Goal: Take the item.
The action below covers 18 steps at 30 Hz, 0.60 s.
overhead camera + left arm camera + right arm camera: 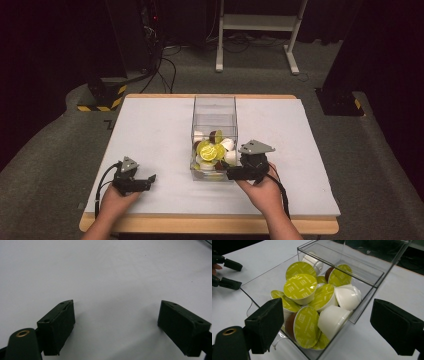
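A clear plastic box (214,107) stands at the middle of the white mat, its near half holding several coffee capsules (210,150) with yellow-green lids and white or brown cups. In the right gripper view the capsules (300,287) lie heaped inside the box (342,265). My right gripper (231,173) is at the box's near right corner, pointing left. Its jaws stand open (325,312), with nothing between the pads. My left gripper (150,178) rests low on the mat to the box's left, open (116,307) over bare mat. It also appears far off as the left gripper (230,273).
The white mat (150,130) covers a wooden table whose front edge (200,225) runs just before the person's hands. Beyond the table are grey floor, a white desk frame (260,22) and black stands with hazard stripes (100,100).
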### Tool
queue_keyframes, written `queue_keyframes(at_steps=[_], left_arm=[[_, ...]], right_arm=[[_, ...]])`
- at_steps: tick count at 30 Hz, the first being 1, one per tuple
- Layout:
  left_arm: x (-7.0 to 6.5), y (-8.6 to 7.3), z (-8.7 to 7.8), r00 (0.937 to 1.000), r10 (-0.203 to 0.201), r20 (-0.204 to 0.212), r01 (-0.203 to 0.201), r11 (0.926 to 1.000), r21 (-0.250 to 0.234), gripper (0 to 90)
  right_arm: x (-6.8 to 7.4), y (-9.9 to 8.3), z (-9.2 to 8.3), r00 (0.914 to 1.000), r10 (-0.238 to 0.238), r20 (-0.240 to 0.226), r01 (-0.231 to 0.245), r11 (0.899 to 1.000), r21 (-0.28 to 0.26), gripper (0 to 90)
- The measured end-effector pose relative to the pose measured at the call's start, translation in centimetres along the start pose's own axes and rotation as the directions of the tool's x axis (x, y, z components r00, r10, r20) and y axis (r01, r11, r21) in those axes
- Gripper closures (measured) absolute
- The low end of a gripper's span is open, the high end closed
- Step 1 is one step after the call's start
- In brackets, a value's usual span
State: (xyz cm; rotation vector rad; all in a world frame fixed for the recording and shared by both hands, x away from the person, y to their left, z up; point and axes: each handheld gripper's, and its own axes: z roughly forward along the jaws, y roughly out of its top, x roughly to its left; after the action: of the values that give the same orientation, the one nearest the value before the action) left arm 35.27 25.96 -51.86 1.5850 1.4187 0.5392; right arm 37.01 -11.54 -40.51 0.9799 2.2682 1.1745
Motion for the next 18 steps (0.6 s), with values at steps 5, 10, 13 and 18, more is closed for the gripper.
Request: queue_keyframes(at_steps=[5,10,13,18], left_arm=[[0.0,0.0,0.0,1.0,0.0,0.001,0.0,1.0,0.0,14.5],[0.0,0.0,0.0,1.0,0.0,0.001,0.0,1.0,-0.001,14.6],[0.0,0.0,0.0,1.0,0.001,0.001,-0.001,1.0,0.0,14.6],[0.1,0.0,-0.1,0.9999,0.017,0.0,-0.017,0.9998,0.006,14.6]], right_arm=[[0.6,0.5,1.1,0.9999,-0.006,-0.011,0.007,1.0,0.011,12.2],[0.8,0.8,2.0,0.9994,-0.003,-0.035,0.004,1.0,0.027,12.8],[1.0,1.2,2.4,0.9992,0.002,-0.041,0.0,1.0,0.03,13.4],[1.2,1.9,3.1,0.9989,0.01,-0.047,-0.007,0.999,0.054,14.8]])
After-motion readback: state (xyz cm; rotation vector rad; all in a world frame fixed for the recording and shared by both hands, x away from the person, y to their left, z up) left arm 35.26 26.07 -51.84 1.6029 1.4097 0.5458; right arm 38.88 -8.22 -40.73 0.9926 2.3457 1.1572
